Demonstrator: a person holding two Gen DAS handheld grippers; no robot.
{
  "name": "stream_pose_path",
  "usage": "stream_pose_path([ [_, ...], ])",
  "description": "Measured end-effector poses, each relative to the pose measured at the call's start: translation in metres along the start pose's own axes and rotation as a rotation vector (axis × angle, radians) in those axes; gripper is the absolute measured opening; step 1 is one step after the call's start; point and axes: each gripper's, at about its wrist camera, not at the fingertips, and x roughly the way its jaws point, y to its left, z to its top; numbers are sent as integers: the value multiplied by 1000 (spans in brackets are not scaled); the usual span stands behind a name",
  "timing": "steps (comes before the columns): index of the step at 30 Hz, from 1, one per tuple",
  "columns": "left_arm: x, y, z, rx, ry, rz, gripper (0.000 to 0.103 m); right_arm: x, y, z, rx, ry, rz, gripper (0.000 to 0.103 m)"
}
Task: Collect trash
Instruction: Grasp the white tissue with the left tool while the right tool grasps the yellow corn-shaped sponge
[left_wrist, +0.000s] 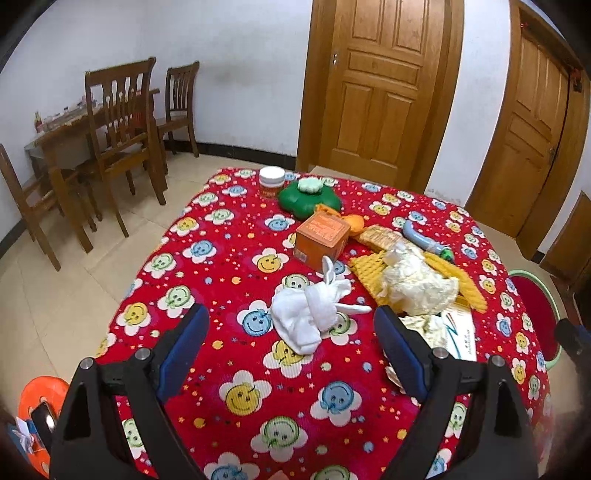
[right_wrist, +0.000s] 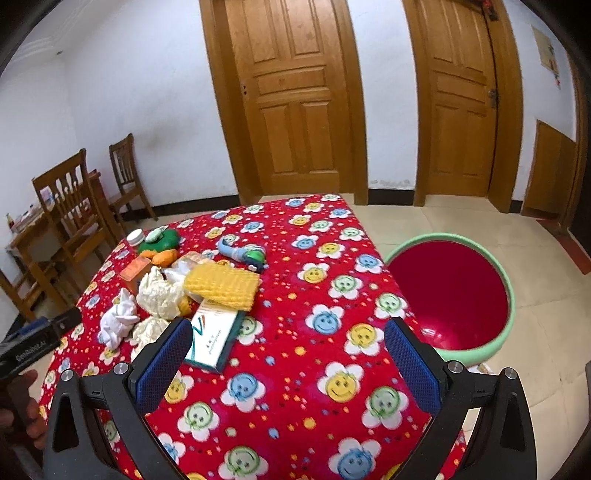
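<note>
A table under a red smiley-flower cloth (left_wrist: 236, 280) carries a pile of things. A crumpled white tissue (left_wrist: 310, 314) lies just ahead of my open, empty left gripper (left_wrist: 290, 325). Cream crumpled paper (left_wrist: 413, 280) lies to its right, with more (left_wrist: 424, 325) by the right finger. The white tissue (right_wrist: 118, 321) and cream paper (right_wrist: 159, 291) also show in the right wrist view. A white and green box (right_wrist: 216, 338) lies by the left finger of my open, empty right gripper (right_wrist: 288, 341). A red basin with a green rim (right_wrist: 454, 295) stands on the floor at the right.
An orange box (left_wrist: 321, 236), a green flower-shaped container (left_wrist: 308, 199), a white-lidded jar (left_wrist: 271, 181), a yellow sponge cloth (right_wrist: 221, 284), biscuits (left_wrist: 380, 236) and a blue toy (right_wrist: 240, 253) lie on the table. Wooden chairs and a table (left_wrist: 110, 147) stand at the left. Two wooden doors stand behind.
</note>
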Motion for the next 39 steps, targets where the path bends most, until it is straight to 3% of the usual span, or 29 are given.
stream_pose_path([
  [8, 35, -3, 4, 25, 47, 0, 88, 31, 13, 17, -8, 38, 18, 103],
  [19, 65, 7, -1, -25, 109, -46, 82, 62, 19, 22, -6, 107, -3, 103],
  [22, 68, 7, -1, -23, 112, -58, 66, 66, 23, 22, -24, 111, -6, 103],
  [30, 75, 1, -2, -13, 115, -96, 46, 77, 30, 25, -43, 128, 13, 103],
  [32, 73, 0, -2, -14, 114, -105, 35, 79, 33, 26, -54, 128, 13, 103],
  [39, 59, 6, 0, -46, 80, -113, 30, 95, 40, 25, -56, 181, 59, 103],
])
